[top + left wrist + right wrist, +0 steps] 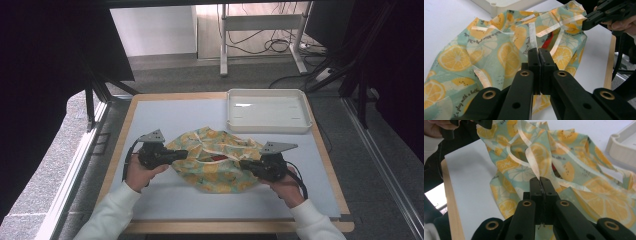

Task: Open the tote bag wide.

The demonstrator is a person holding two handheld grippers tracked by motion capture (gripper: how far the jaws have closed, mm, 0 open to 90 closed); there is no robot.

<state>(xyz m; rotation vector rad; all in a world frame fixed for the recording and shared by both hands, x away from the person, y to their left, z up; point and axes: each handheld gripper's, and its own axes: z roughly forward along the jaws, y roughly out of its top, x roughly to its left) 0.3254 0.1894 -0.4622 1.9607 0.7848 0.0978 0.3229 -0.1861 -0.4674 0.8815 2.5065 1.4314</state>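
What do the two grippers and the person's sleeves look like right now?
Both the left gripper and the right gripper are black, with angular linkage arms, brass-coloured pivot pins and flat rectangular jaw pads. Each carries a grey three-cornered plate on top and trails a black cable. The person wears white long sleeves.

I see a wood-edged surface (131, 120) covered by a pale blue-grey mat (165, 115). At the upper right of the frame an off-white shallow tray (268, 127) sits on the mat. At the centre lies a crumpled drawstring bag (220, 172), mint green with a lemon-slice print, just below the tray.
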